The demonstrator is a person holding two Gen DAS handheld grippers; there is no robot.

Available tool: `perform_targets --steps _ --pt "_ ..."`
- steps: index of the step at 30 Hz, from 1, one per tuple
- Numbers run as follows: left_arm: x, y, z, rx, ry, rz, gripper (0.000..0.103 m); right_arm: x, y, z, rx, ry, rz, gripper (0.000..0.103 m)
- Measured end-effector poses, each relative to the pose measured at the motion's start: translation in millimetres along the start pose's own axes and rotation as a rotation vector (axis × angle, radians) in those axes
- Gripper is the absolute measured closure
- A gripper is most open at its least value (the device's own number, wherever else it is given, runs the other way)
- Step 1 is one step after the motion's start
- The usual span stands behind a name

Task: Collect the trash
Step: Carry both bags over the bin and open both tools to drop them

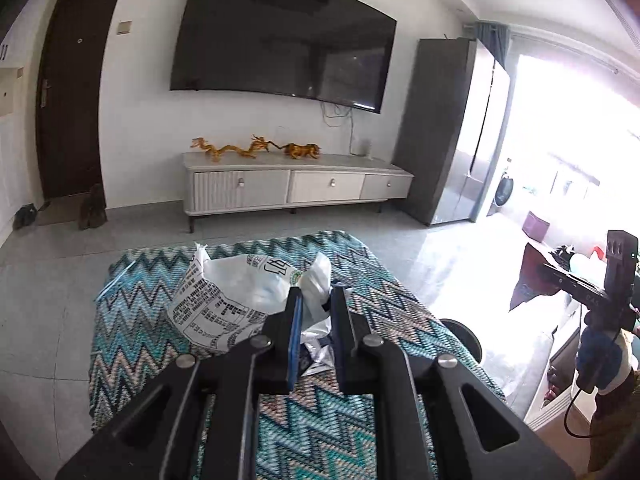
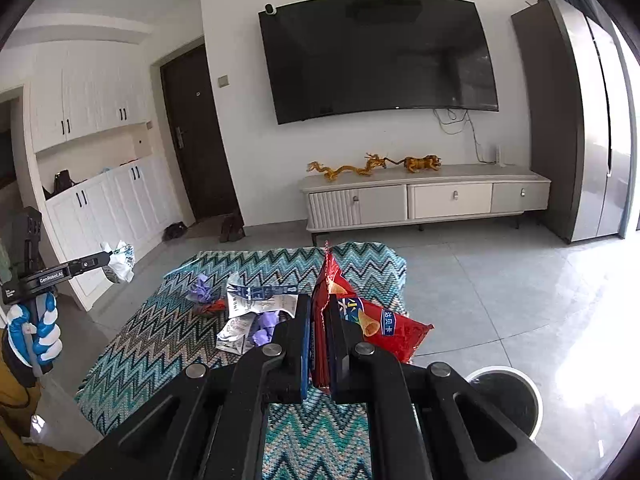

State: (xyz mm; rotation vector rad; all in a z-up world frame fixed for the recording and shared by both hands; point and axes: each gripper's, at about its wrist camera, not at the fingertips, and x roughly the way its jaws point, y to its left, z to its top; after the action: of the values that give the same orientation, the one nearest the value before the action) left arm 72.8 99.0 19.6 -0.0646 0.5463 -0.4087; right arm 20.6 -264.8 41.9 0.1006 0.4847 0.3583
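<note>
My left gripper [image 1: 316,300] is shut on a crumpled white printed wrapper [image 1: 224,300] and holds it above the zigzag-patterned cloth on the table [image 1: 152,336]. It also shows at the left of the right wrist view [image 2: 108,258] with the white wrapper [image 2: 120,262] hanging from it. My right gripper [image 2: 318,308] is shut on a red snack bag [image 2: 384,324], held above the cloth [image 2: 140,352]. On the cloth lie a white and blue wrapper [image 2: 260,300], purple crumpled pieces [image 2: 202,290] and a small red scrap [image 2: 214,306].
A round white-rimmed bin [image 2: 508,396] stands on the floor right of the table; its dark rim shows in the left wrist view [image 1: 464,340]. A TV cabinet [image 2: 424,196] with golden dragon figures and a wall TV stand ahead. A tall fridge [image 2: 580,120] is at right.
</note>
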Motion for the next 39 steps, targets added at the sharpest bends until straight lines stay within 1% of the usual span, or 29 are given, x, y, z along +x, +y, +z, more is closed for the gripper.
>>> perform_targets --steps 4,8,11,15,17,22,25,31,34,38,39 --pt "35.8 -48.4 14.5 0.057 0.047 -0.075 0.090 -9.8 -36.8 -7.9 0.050 -0.012 -0.054 0.096" --pt "85.1 -107.9 24.4 0.118 0.109 -0.163 0.090 -12.8 -76.7 -21.7 0.107 -0.007 -0.101 0.096" --pt "129.3 -157.8 24.6 0.167 0.166 -0.232 0.090 -12.2 -108.9 -35.1 0.154 0.005 -0.134 0.096" --pt "186.9 -219.7 15.5 0.217 0.245 -0.311 0.090 -5.8 -155.0 -52.8 0.229 0.024 -0.170 0.096" --pt "215.4 -249.5 8.7 0.241 0.278 -0.333 0.090 1.2 -178.7 -62.5 0.268 0.038 -0.192 0.096" --pt "286.5 -305.8 -13.6 0.263 0.382 -0.388 0.090 22.0 -237.5 -94.3 0.382 0.087 -0.230 0.096" --pt "330.3 -331.1 -24.7 0.264 0.442 -0.399 0.090 40.0 -265.7 -113.2 0.440 0.126 -0.253 0.096" --pt "409.3 -355.3 -47.0 0.211 0.565 -0.416 0.090 74.5 -309.3 -146.5 0.521 0.196 -0.284 0.095" --pt "440.4 -362.6 -60.0 0.188 0.605 -0.413 0.089 91.3 -323.3 -162.3 0.552 0.232 -0.303 0.095" --pt "465.1 -365.7 -74.1 0.177 0.637 -0.422 0.088 111.5 -336.9 -181.1 0.579 0.271 -0.321 0.094" --pt "469.2 -366.2 -77.2 0.177 0.644 -0.424 0.086 116.3 -339.1 -184.8 0.584 0.279 -0.327 0.094"
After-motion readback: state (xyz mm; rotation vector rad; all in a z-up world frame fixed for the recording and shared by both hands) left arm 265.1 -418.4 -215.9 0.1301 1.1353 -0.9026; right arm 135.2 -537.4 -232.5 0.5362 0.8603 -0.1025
